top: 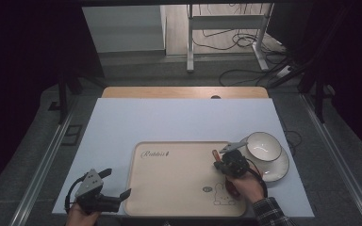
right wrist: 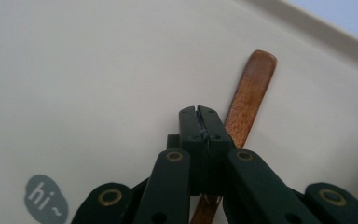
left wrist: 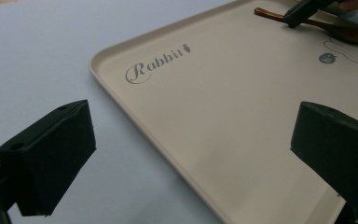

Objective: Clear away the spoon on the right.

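High view, left to right: the left gripper (top: 115, 184) rests at the desk (top: 122, 122) edge beside the tray (top: 169, 188), jaws wide apart and empty; the right gripper (top: 221, 164) is clamped on a wooden spoon (top: 215, 154) over the tray's right side, near the bowl (top: 263, 146). It looks mid-carry; next, probably lowering the spoon and letting go.

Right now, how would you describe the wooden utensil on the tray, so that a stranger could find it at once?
Look at the beige tray printed with "Rabbit" on the white table. Near its right edge, close to the white bowl on its saucer, lies a slim brown wooden spoon under the right gripper, whose jaws are shut. It is the only wooden, reddish-brown thing there.
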### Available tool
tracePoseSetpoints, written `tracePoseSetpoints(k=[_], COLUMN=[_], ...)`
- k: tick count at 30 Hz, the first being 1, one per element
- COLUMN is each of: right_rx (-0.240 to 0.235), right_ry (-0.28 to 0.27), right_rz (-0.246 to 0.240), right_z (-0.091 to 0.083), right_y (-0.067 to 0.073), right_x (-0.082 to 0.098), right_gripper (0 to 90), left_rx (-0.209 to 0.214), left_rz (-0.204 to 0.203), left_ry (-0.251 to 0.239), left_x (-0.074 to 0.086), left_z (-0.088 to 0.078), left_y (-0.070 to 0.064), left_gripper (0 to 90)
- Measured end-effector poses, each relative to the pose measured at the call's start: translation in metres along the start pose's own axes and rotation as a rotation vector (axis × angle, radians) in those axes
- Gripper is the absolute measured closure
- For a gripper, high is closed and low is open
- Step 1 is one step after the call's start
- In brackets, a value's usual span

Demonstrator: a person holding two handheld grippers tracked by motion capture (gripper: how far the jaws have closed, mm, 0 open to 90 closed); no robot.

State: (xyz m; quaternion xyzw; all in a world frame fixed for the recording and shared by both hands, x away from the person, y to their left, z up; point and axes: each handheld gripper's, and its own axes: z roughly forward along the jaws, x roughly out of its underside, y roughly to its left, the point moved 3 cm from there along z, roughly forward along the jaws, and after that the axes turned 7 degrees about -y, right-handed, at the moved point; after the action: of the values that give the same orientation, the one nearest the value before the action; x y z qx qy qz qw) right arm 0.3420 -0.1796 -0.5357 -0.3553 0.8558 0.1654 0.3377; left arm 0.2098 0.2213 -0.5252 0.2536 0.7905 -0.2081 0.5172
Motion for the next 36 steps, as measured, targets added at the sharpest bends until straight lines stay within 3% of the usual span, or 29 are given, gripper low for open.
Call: tracePoseSetpoints(k=[14,36], right_rx=[0.051,0.046], right_ry=[-0.005,-0.047], right_rz=[0.042,0.024], right_z=[-0.010,-0.018], right_y=[-0.019,-0.011], right_x=[0.007,0.004], right_gripper=[89.6,80.3], left_rx=[0.001,-0.001], left_rz=[0.002,0.004], left_ry=[0.001,0.003], left_x=[0.000,0.000], left_z=[0.000,0.000], left_y=[0.000,0.000], left_gripper=[0.0,0.0])
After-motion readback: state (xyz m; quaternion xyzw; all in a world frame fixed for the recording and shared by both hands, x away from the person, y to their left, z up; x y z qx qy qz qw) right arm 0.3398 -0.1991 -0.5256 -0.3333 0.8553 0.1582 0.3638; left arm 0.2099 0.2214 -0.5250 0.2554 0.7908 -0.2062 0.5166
